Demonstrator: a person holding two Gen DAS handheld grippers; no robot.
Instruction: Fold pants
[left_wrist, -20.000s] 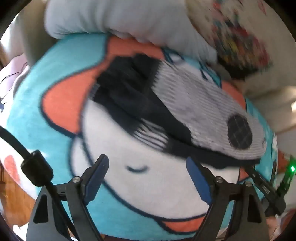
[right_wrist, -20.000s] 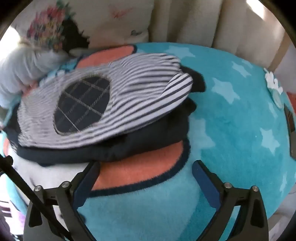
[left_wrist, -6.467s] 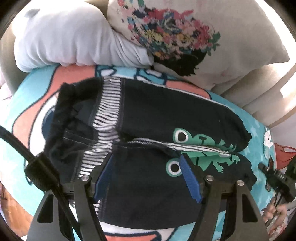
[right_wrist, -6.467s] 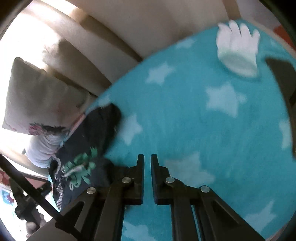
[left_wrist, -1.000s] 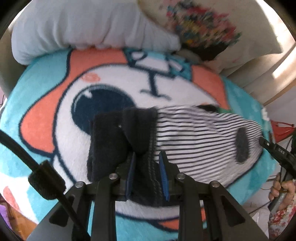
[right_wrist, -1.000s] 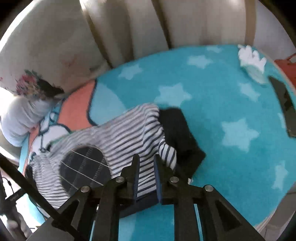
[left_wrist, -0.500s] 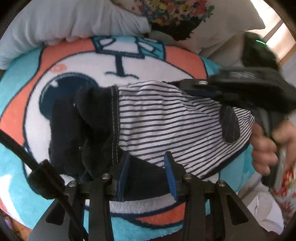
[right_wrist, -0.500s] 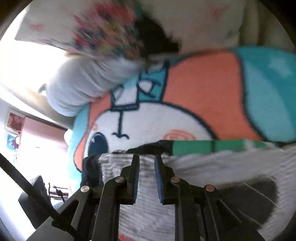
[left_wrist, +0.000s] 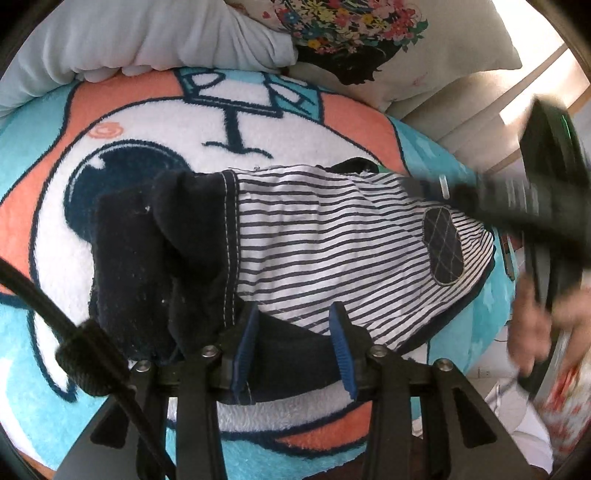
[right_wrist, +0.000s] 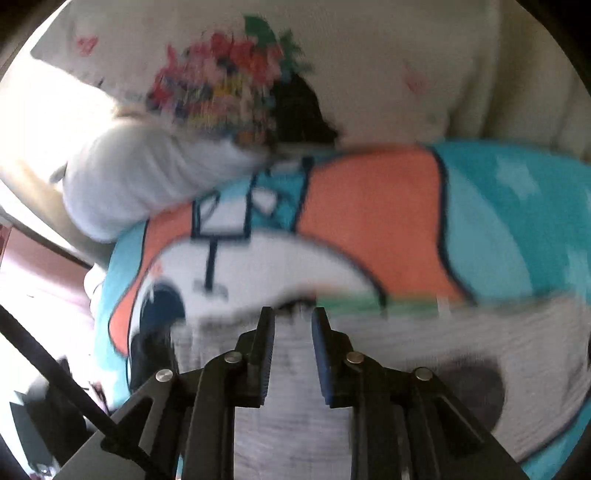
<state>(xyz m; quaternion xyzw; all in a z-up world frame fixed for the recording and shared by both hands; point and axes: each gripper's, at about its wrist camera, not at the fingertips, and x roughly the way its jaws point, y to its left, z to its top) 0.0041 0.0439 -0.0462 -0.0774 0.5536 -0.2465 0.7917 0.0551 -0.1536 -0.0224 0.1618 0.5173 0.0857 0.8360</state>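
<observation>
Lying folded on the cartoon blanket, the pants are showing striped lining and a dark waistband. Left gripper is hovering open at their near edge; right gripper, blurred, is hanging parted over them. Pillows are sitting behind.

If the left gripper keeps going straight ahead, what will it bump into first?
Probably the pants. The left gripper has open jaws just over their dark near edge, with the striped side straight ahead. Depth is hard to judge.

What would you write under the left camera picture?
Open left gripper over folded striped pants on a cartoon blanket.
</observation>
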